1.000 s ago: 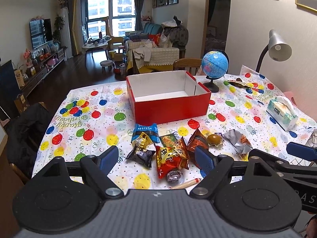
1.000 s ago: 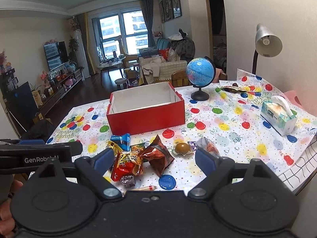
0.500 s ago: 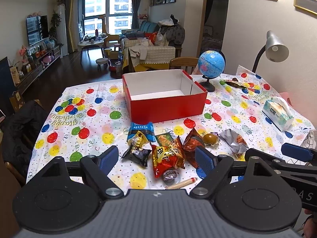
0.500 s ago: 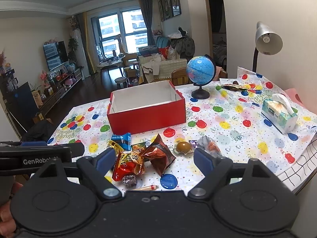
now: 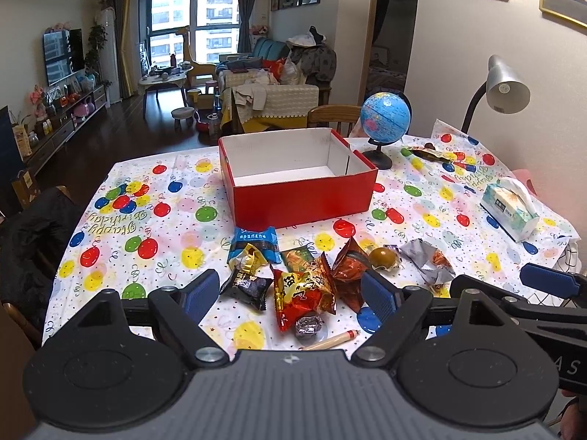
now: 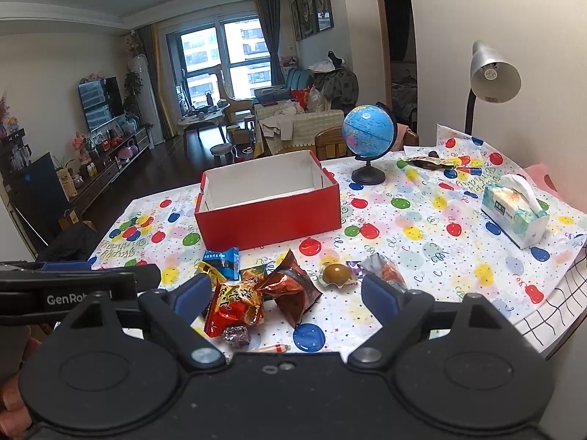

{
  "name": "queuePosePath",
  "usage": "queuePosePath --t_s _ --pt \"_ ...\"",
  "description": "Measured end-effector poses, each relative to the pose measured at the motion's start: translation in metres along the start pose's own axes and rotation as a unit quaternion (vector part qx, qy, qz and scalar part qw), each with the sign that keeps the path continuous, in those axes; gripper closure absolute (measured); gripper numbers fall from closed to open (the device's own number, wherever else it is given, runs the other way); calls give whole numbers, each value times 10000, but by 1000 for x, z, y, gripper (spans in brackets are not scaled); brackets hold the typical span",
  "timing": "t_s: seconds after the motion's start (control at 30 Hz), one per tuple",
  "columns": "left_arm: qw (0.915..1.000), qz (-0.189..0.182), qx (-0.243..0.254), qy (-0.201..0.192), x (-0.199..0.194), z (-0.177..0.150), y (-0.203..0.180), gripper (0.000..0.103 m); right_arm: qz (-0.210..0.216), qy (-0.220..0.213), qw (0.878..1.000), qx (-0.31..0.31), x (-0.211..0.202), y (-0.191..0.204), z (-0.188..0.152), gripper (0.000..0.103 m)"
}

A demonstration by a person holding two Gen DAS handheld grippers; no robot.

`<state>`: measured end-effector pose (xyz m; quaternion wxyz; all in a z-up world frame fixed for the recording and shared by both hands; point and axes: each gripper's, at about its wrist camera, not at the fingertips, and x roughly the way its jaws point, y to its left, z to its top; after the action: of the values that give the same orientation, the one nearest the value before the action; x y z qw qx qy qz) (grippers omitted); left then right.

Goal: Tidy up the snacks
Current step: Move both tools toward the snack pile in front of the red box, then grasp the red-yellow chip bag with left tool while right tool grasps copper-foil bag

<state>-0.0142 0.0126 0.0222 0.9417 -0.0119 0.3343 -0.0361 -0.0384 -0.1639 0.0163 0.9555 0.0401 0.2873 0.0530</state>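
The left claw [image 5: 290, 295] hangs above the near edge of the bench [image 5: 176, 220], its blue pads spread wide with nothing gripped. The right claw [image 6: 286, 295] hangs beside it; its jaws are opening, and no pad touches anything.

Just beyond both claws lies the snack pile [image 5: 315, 275], loose on the balloon-print cloth. Nearest the edge is a small foil-wrapped sweet [image 5: 309, 326], with a thin tan stick [image 5: 330, 340] lying tilted just beside it. Behind them a crinkled red-and-gold bag [image 5: 302, 291] lies flat, touching a dark brown-red bag [image 5: 350, 267] on its right. To its left sits a small black packet [image 5: 245, 288] and a gold wrapper [image 5: 251, 256], which overlaps a blue packet [image 5: 253, 240]. A green packet [image 5: 297, 258] peeks out between the blue and the red ones. To the right of the pile are a round brown egg-like snack [image 5: 383, 256] in clear wrap and a crumpled silver packet [image 5: 427, 260].

Farther back, apart from the pile, stands an open red box [image 5: 304, 198] with a white inside and nothing showing in it. Behind it to the right are a blue globe [image 5: 384, 113] and a grey lamp [image 5: 508, 86]; a tissue pack [image 5: 510, 211] lies towards the right edge.
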Motion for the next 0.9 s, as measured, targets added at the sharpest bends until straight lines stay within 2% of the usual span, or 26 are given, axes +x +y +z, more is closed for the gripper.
queuePosePath --t_s 0.3,0.43,0.57,0.8,0.9 --pt "9999 -37 6 153 19 2 -11 18 -35 86 9999 -78 9 -9 1 15" --pt "9995 63 -1 303 35 3 -12 18 75 187 9998 -71 22 -15 0 18" --pt "9987 219 -213 402 49 8 -3 18 262 374 9989 55 43 -22 4 21" --pt "9949 380 -416 832 84 10 6 18 540 725 9958 122 82 -31 7 25" --pt "9917 347 -525 1123 103 8 10 18 675 893 9937 -90 105 -33 7 27"
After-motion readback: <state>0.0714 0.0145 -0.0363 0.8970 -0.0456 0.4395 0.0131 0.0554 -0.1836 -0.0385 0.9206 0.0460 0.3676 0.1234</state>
